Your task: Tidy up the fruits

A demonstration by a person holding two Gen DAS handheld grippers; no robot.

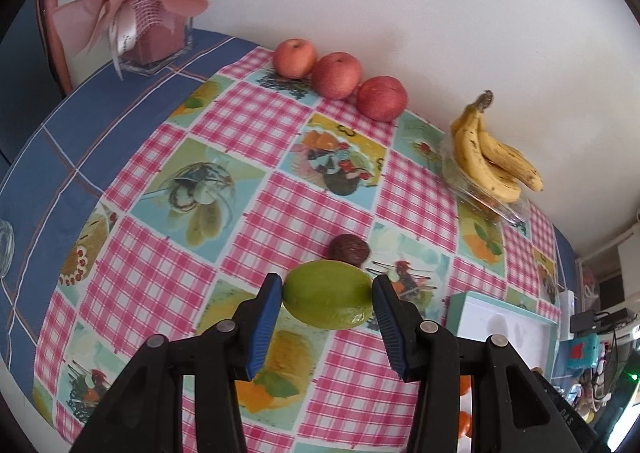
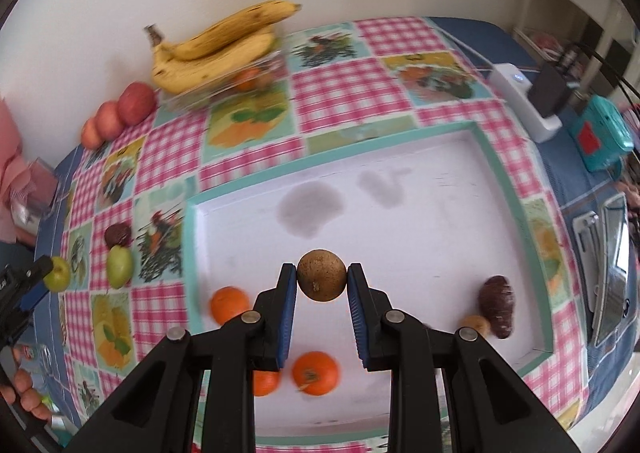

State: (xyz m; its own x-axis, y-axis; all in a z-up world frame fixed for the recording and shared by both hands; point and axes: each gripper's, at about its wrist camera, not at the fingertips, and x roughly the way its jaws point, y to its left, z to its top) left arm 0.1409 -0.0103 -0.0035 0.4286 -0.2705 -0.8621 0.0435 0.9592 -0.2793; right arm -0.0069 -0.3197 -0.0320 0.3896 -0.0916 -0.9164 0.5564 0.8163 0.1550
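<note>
Over the white tray (image 2: 440, 213), low centre of the right wrist frame, the right gripper (image 2: 321, 281) is pinching a round brown fruit (image 2: 321, 280) between its blue jaws, held above the tray floor. In the tray already: three oranges (image 2: 315, 372) sitting at lower left, and a dark wrinkled fruit (image 2: 497, 305) with a small tan one (image 2: 475, 325) touching it at lower right. In the left wrist frame the left gripper (image 1: 327, 295) is closing its jaws on a green fruit (image 1: 328, 294) at centre, both pads touching its ends; whether it is lifted off the checked cloth (image 1: 248, 113) is hard to tell. A dark purple fruit (image 1: 349, 249) is lying just behind it. Another green fruit (image 2: 119, 267) is showing at left of the right wrist frame, outside the tray. Three apples (image 1: 339, 75) are lining the wall at upper centre; the bananas (image 1: 490, 157) are resting on a clear container (image 1: 480, 197) at right. Judgement: sorting is partly done, with several pieces in the tray, two in hand, and the apples, bananas and loose bench fruit possibly remaining.
</note>
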